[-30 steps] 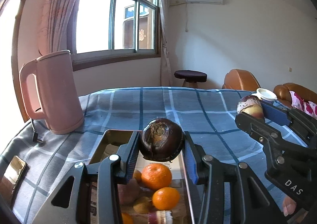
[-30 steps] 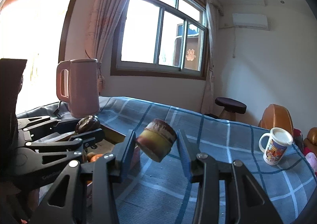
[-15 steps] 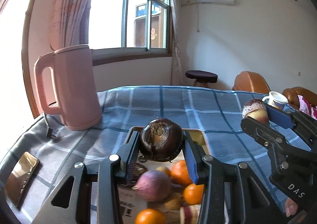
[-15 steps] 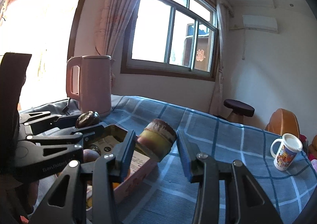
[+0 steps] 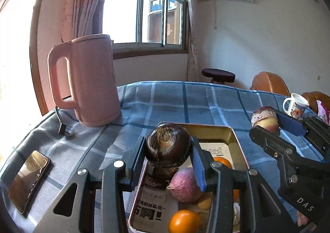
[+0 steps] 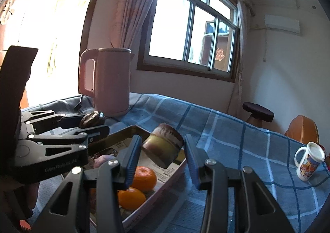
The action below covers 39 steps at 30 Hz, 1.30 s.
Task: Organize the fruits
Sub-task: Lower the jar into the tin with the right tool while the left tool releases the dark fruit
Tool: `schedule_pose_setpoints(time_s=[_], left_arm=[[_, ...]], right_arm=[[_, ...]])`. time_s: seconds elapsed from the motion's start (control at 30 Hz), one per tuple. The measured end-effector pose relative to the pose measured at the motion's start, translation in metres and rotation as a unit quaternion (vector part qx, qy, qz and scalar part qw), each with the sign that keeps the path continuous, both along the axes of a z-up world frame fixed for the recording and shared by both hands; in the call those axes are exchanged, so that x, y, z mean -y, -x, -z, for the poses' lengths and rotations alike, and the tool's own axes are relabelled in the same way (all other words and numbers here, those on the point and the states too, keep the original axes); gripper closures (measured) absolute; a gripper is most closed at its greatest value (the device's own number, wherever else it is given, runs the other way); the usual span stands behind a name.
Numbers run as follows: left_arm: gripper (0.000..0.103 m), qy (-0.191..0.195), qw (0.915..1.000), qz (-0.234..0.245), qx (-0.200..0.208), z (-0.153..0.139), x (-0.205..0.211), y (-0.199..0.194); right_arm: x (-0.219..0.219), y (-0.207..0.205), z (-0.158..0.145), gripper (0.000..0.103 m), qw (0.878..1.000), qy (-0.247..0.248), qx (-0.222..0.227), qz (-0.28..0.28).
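Both tongs carry fruit above tray's rim; tablecloth beyond, apparently open.

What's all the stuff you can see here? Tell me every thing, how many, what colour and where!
kettle: one, pink, back left on the tablecloth
tablecloth: one, blue checked, over the table
phone: one, dark, left edge of the table
tray: one, gold-rimmed, middle of the table
oranges: at least three, orange, in the tray
purple round fruit: one, in the tray
mug: one, white with pictures, far right
stool: one, dark, behind the table
left gripper: black, holding a dark round fruit
right gripper: black, holding a yellow-and-brown cut piece
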<state>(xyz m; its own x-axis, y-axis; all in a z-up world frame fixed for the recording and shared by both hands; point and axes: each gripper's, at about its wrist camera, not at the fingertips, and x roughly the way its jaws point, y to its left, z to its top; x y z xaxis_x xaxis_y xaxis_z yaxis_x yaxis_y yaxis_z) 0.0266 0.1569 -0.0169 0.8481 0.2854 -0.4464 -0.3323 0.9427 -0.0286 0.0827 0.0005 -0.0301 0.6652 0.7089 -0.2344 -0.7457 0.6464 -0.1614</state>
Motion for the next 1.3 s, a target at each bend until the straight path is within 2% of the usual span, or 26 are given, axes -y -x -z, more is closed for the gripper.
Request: schedule_pose_setpoints(time_s=[0.3,0.87,0.97,1.07,1.23,1.3], left_arm=[[0.059,0.005,0.9999,-0.006,-0.012,0.006,-0.010,0.002],[0.058,0.014,0.9982,0.006,-0.057,0.023,-0.012,-0.004],[0.048,0.014,0.9983,-0.003,-0.057,0.023,-0.014,-0.003],[0.029,0.017,0.9987,-0.009,-0.047,0.019,-0.016,0.003],[0.027,0.003,0.9995,-0.006,-0.030,0.008,-0.011,0.013],[0.027,0.004,0.9998,-0.005,-0.021,0.004,-0.011,0.017]], right_arm=[[-0.019,0.000,0.008,0.058,1.000,0.020,-0.009,-0.012],[-0.043,-0.006,0.031,0.057,0.993,0.089,-0.067,-0.036],[-0.042,-0.006,0.031,0.053,0.993,0.089,-0.070,-0.036],[-0.039,-0.006,0.031,0.033,0.993,0.085,-0.074,-0.036],[-0.030,0.000,0.025,0.032,0.995,0.071,-0.064,-0.033],[-0.022,0.004,0.021,0.026,0.996,0.064,-0.058,-0.025]])
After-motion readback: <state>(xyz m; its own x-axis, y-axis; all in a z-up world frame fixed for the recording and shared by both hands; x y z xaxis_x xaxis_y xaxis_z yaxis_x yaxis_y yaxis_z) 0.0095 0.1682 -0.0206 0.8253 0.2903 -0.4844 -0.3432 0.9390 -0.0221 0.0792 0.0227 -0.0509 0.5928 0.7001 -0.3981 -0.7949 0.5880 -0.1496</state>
